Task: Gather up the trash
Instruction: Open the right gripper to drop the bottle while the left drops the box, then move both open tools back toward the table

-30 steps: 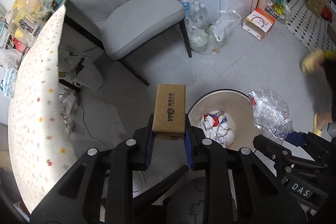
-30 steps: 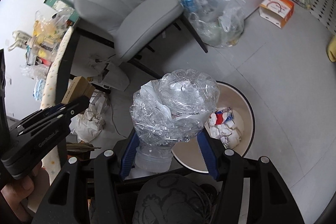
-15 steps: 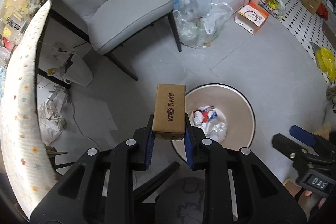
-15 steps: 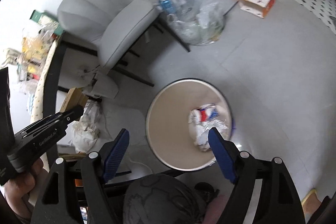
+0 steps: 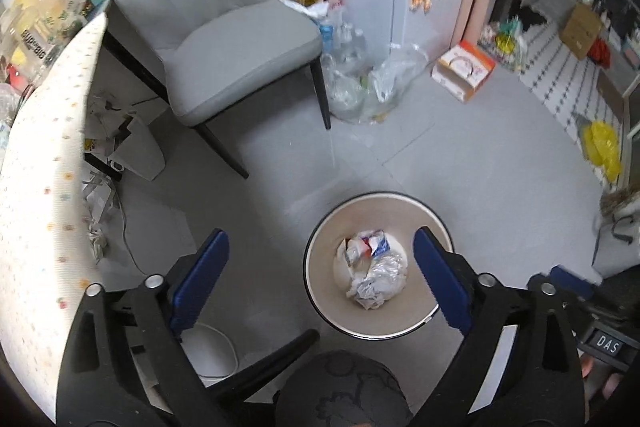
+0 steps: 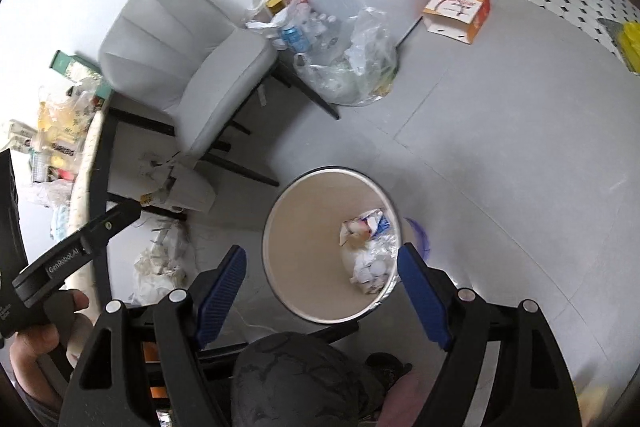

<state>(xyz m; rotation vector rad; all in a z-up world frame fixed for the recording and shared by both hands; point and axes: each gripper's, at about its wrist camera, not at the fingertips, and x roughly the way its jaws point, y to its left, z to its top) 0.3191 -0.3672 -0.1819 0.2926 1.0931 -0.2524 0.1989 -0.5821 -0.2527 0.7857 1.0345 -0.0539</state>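
Note:
A round bin (image 5: 404, 217) with a beige inside stands on the grey floor. In it lie a crumpled clear plastic bottle (image 5: 382, 277) and a white, red and blue carton (image 5: 366, 243). My left gripper (image 5: 320, 267) hangs above the bin's left rim; its jaws are opening and nothing is between them. No brown cardboard box shows in either view. My right gripper (image 6: 320, 253) is open and empty over the bin (image 6: 304, 235), with the bottle (image 6: 372, 267) below it. The right gripper's body (image 5: 560, 295) shows low right in the left wrist view. A hand holds the left gripper's finger (image 6: 80, 247).
A grey chair (image 5: 224, 39) stands beyond the bin. A table with a dotted cloth (image 5: 44, 187) runs down the left, with paper scraps (image 5: 104, 131) under it. Plastic bags of bottles (image 5: 360, 83) and an orange-white box (image 5: 464, 71) sit by the far wall.
The left gripper's jaws have spread wide and the brown cardboard box has left them. The right gripper let go of the crumpled bottle, which now lies in the bin.

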